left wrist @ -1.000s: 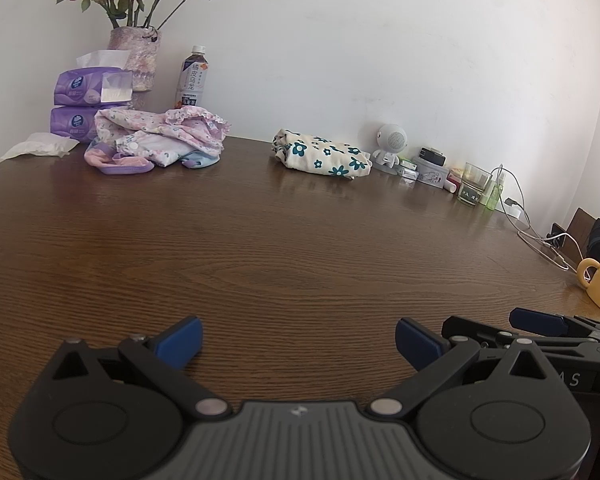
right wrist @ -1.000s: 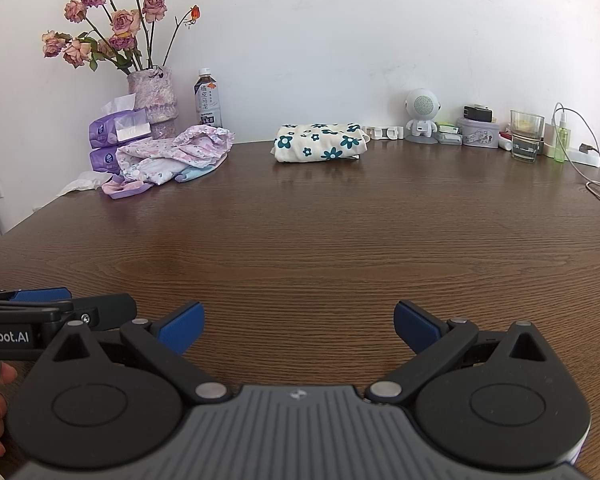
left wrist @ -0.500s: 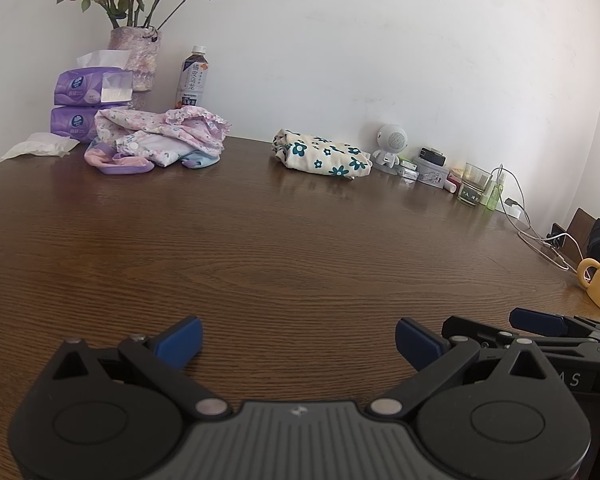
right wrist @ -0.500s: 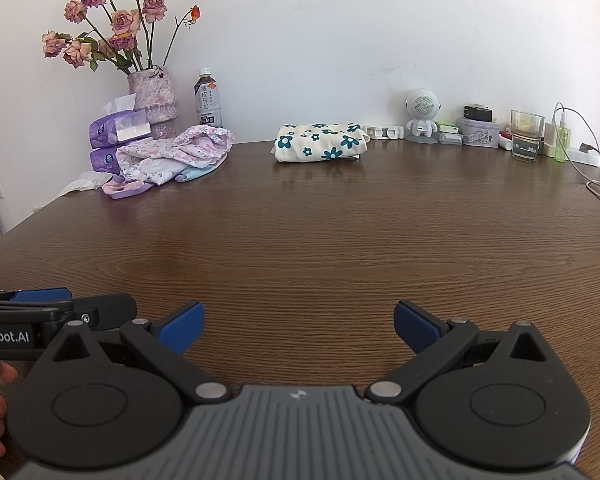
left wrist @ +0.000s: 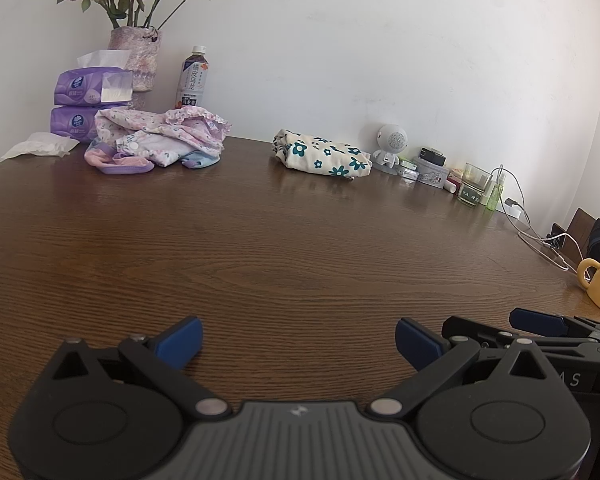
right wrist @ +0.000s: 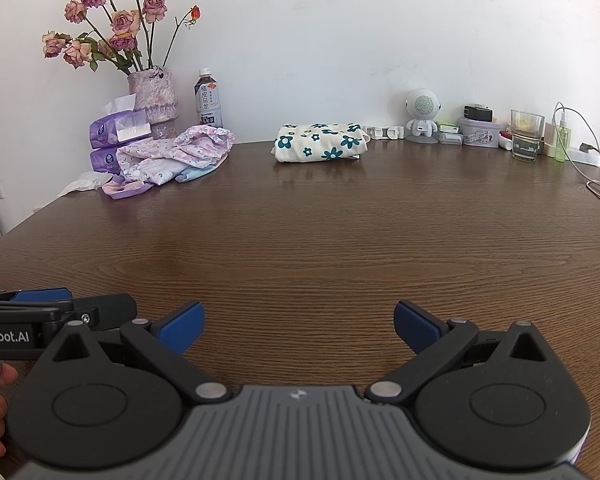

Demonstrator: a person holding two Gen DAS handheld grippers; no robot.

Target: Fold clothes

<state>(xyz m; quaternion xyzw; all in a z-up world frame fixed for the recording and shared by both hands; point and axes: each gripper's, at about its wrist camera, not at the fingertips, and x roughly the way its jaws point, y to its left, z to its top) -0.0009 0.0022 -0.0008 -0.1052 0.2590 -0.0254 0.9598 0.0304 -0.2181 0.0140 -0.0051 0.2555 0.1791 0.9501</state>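
Hovering low over the near edge of the brown wooden table (right wrist: 300,240), the left gripper (left wrist: 298,340) and the right gripper (right wrist: 298,326) are sitting side by side with their blue-padded fingers spread wide apart and nothing between them; the broad stretch of tabletop ahead of both is lying bare, so no garment is being worked on at this moment; farther back, near the wall, a cream cloth with teal flowers (right wrist: 320,147) is resting as a neat folded bundle, which I judge to be the finished part of the job; to its left a heap of pink and lilac floral clothes (right wrist: 168,164) is lying crumpled and unfolded in front of the stacked tissue packs (right wrist: 116,142) and the flower vase (right wrist: 153,98), so most of the folding seems to be waiting, and the next piece looks likely to be coming from that heap.
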